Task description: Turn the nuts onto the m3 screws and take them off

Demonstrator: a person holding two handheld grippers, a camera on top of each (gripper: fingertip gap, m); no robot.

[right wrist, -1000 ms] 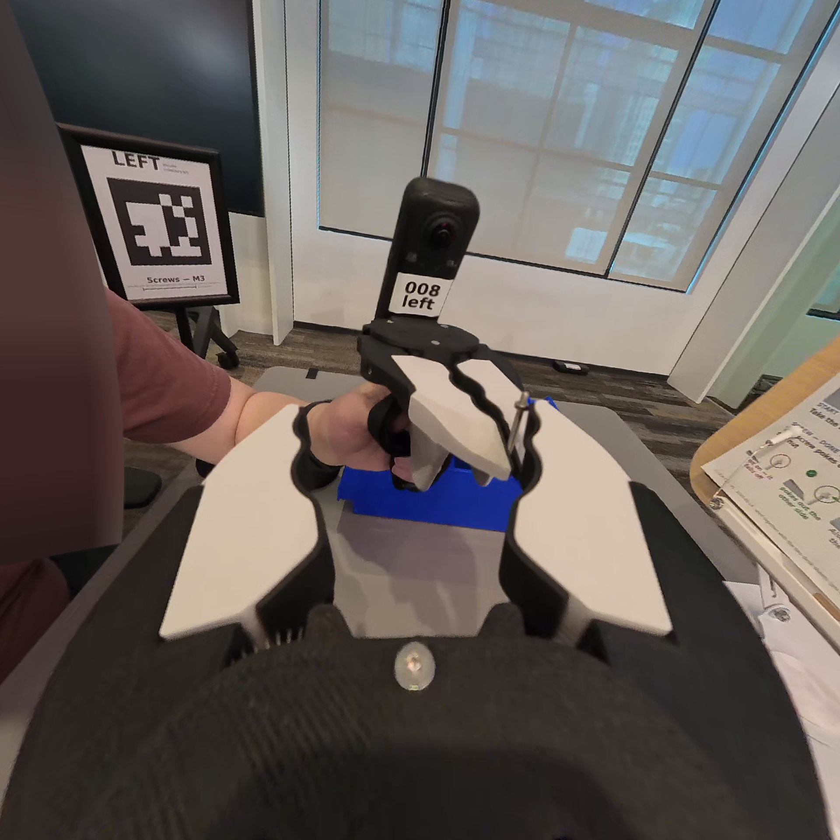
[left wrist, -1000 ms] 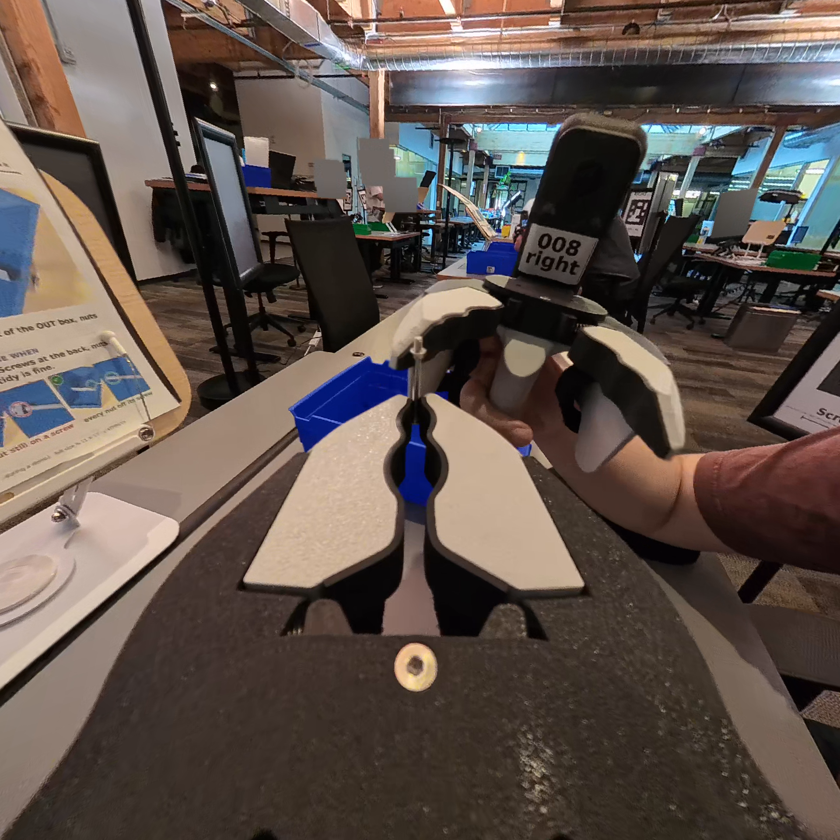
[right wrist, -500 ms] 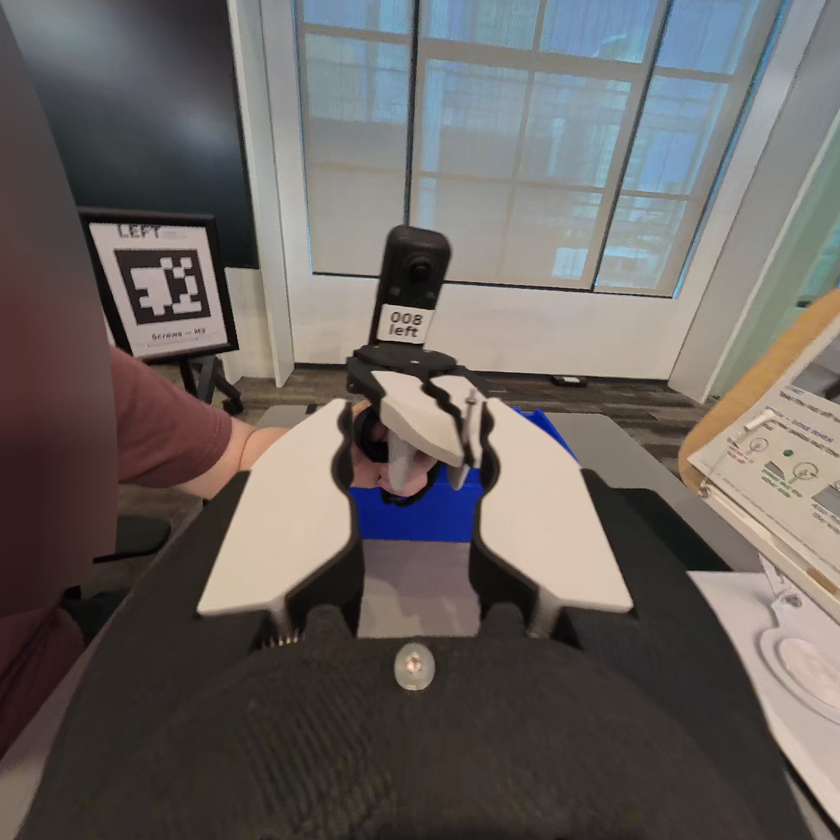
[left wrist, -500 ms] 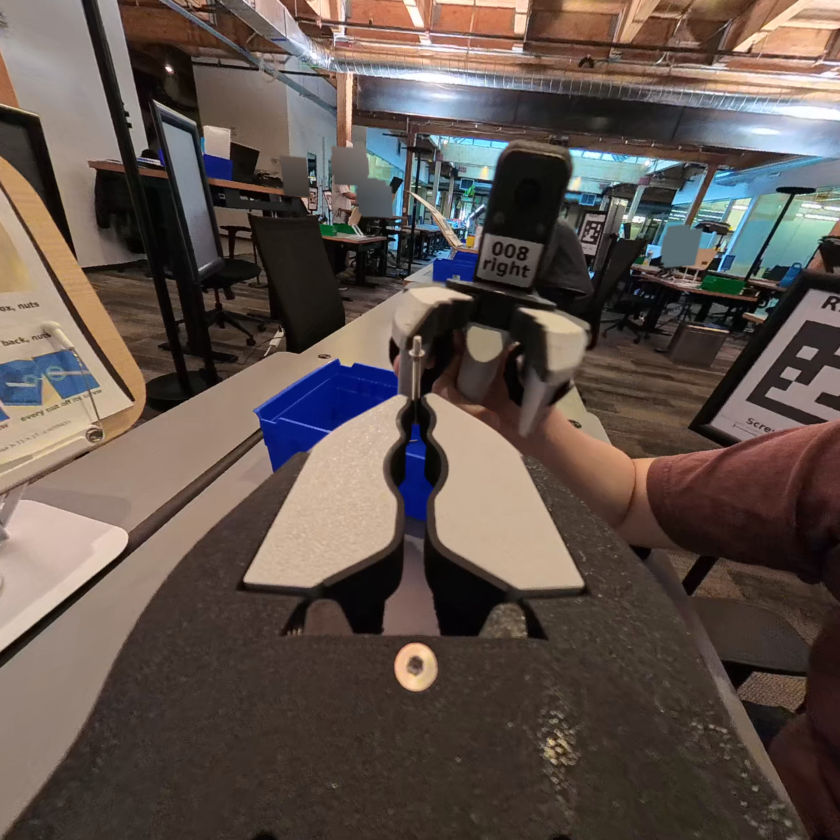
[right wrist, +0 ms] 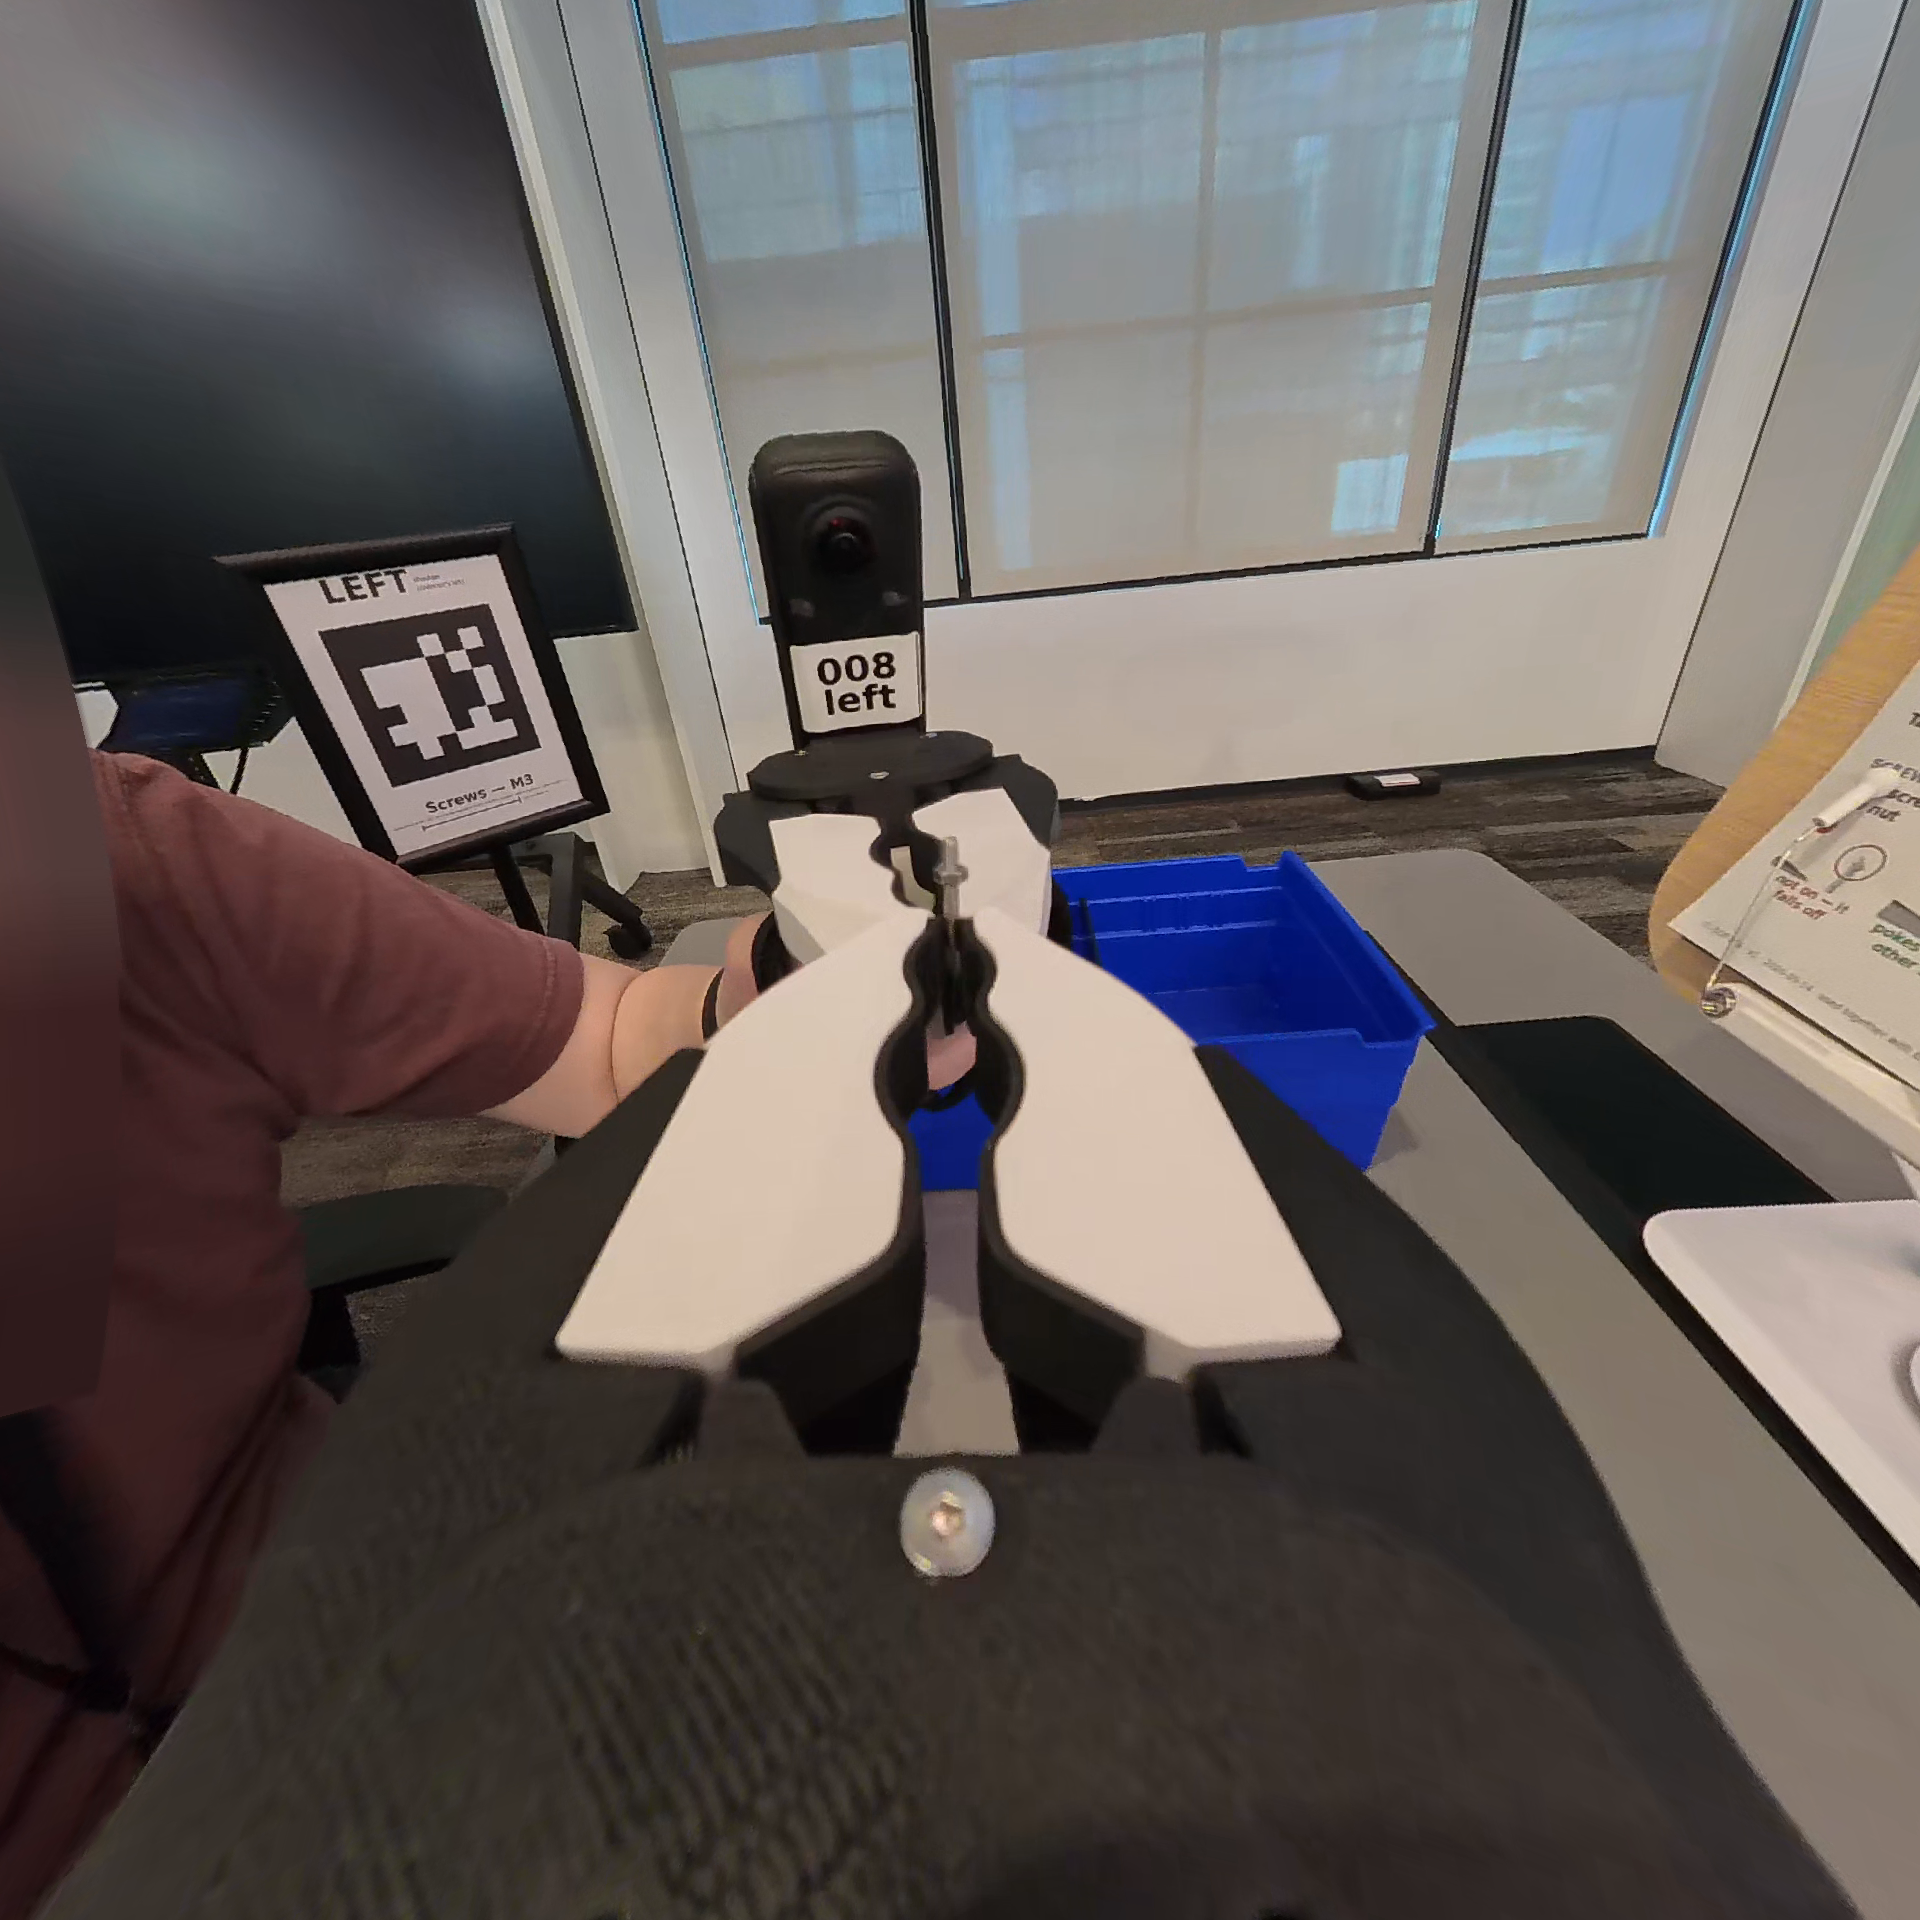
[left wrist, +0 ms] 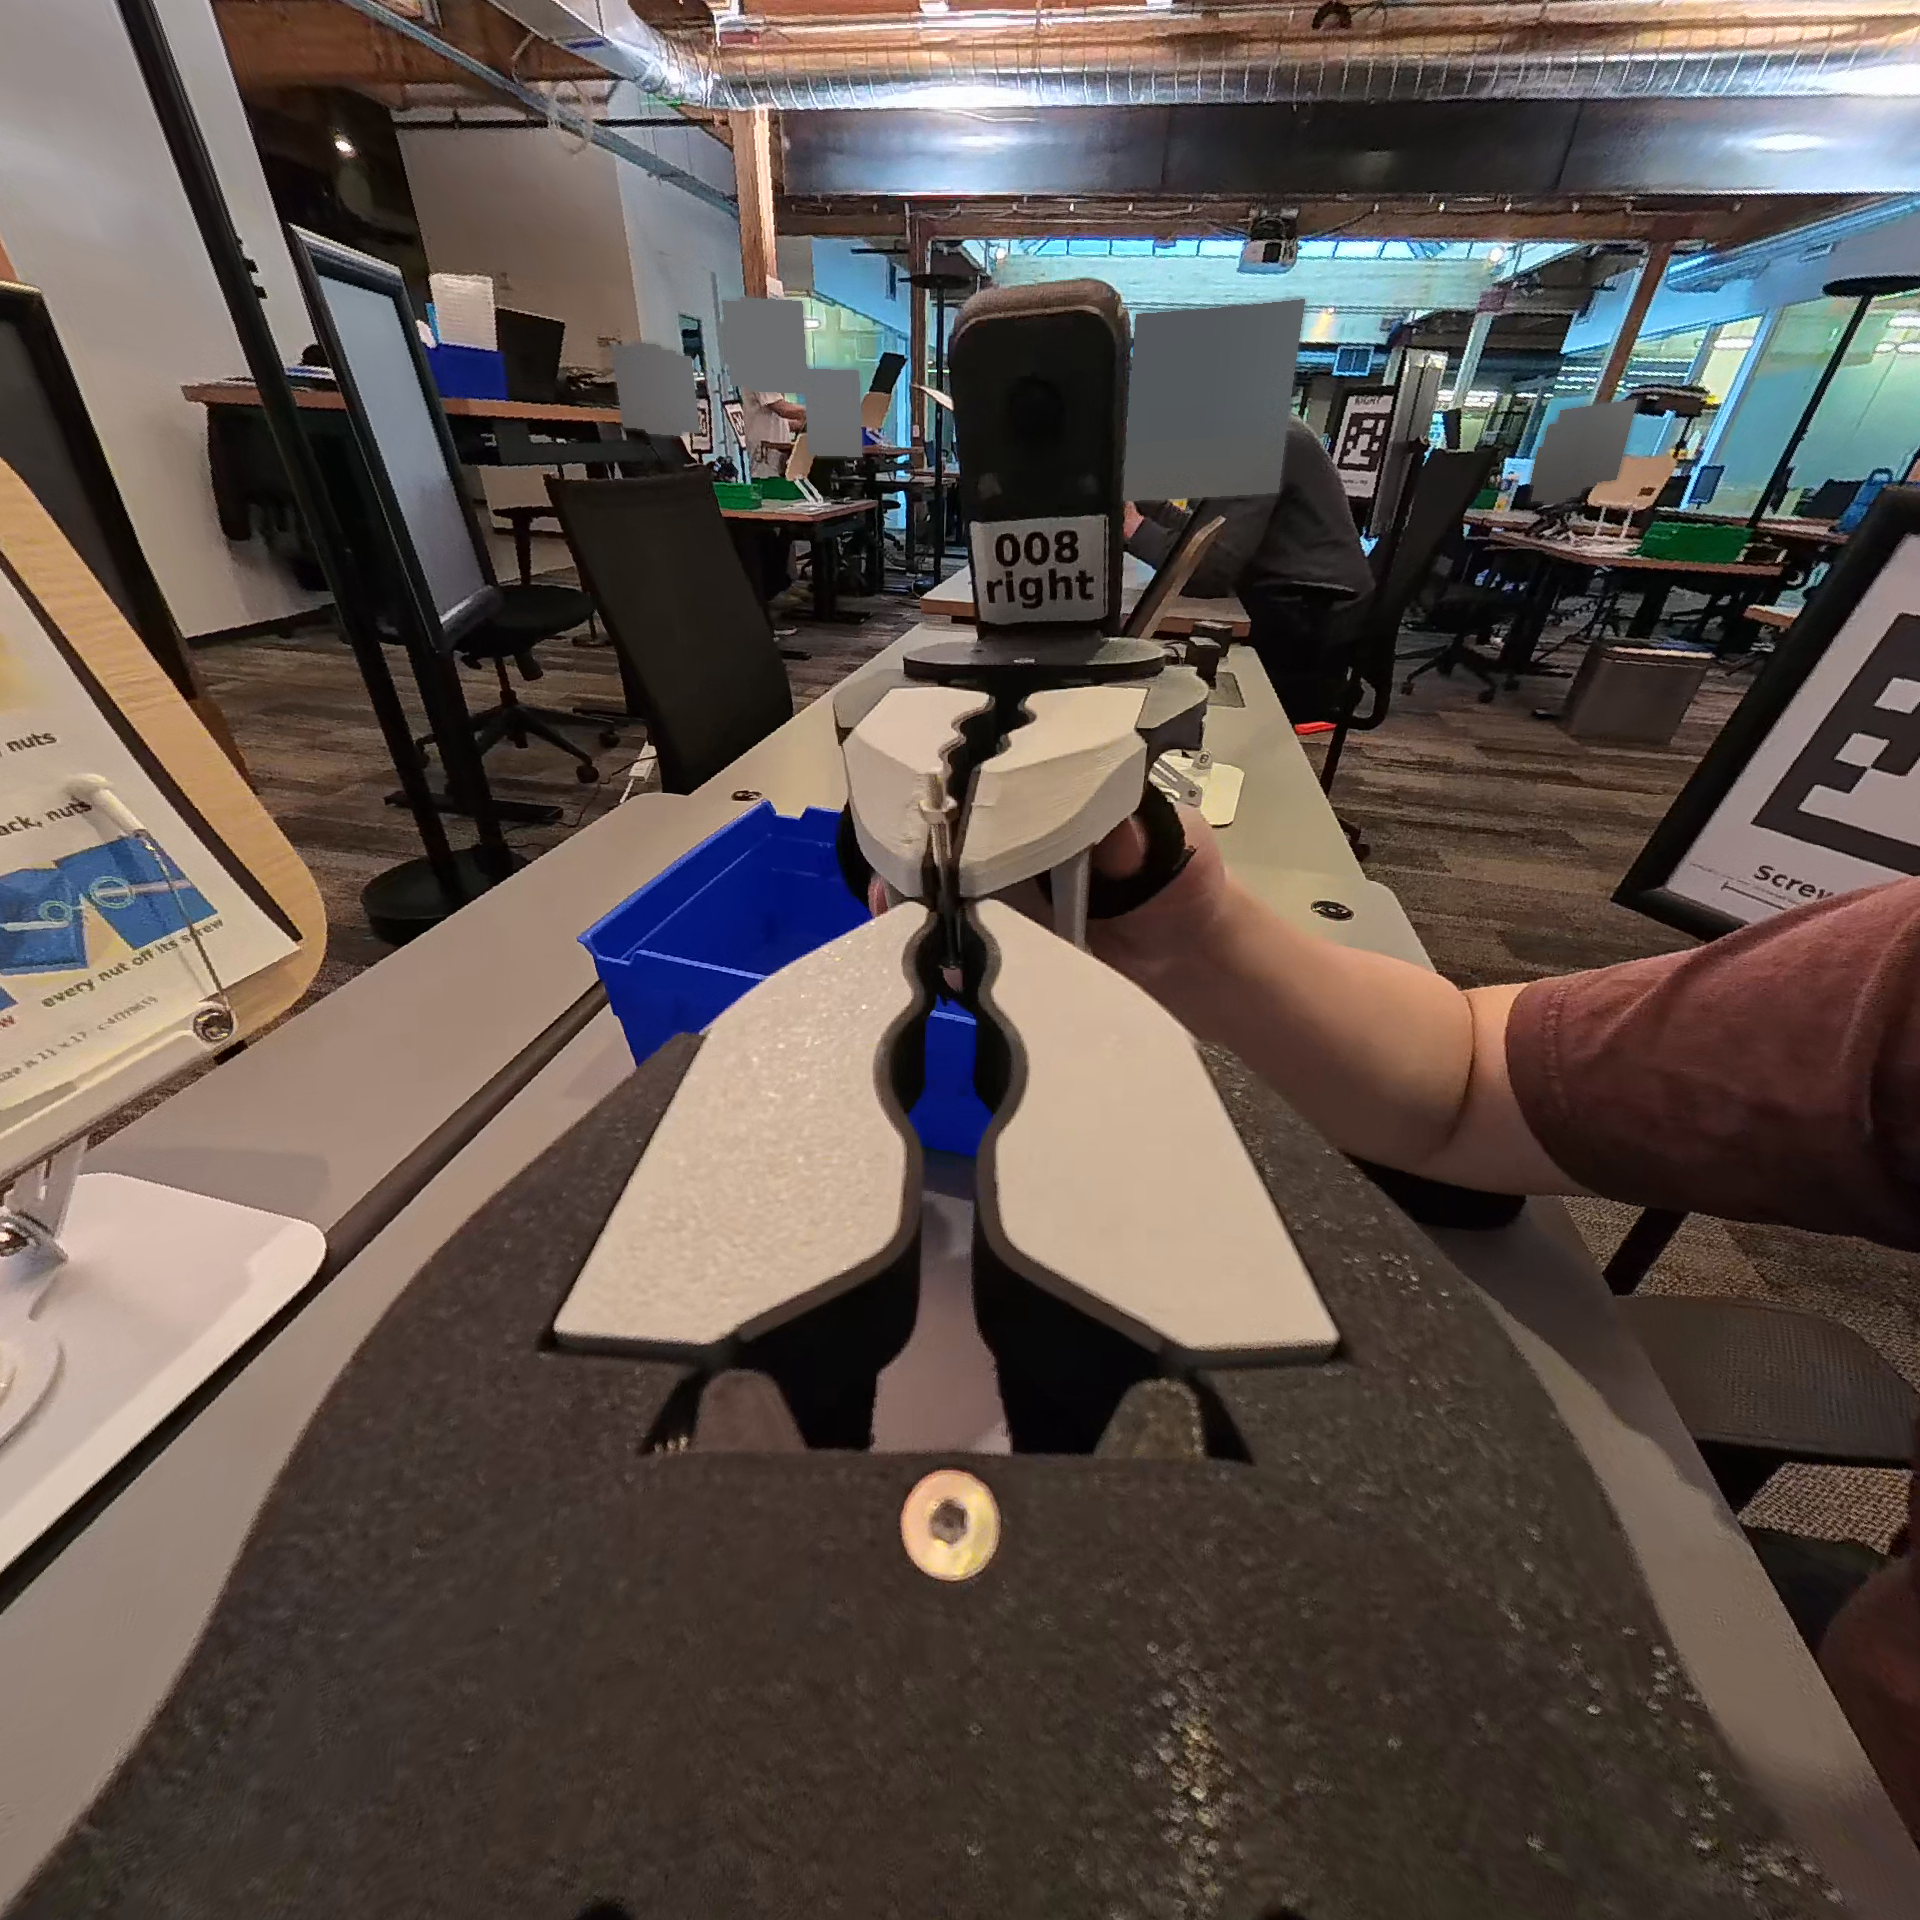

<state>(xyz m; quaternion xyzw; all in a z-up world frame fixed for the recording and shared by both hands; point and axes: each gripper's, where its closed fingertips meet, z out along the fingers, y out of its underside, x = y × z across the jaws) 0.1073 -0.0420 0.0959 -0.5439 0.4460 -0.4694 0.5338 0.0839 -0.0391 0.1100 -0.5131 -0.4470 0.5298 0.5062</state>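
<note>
Both grippers, left (left wrist: 948,925) and right (right wrist: 943,925), pinch one screw (right wrist: 945,894) above a blue bin (right wrist: 1247,966).

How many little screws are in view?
1. The screw is pinched upright between the tips of the left claw and right claw. More may lie hidden in the blue bin.

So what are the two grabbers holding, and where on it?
Both pinch one thin screw. The left gripper grips its lower shaft; the right gripper has shut on the same screw nearer the top, where the nut sits.
</note>
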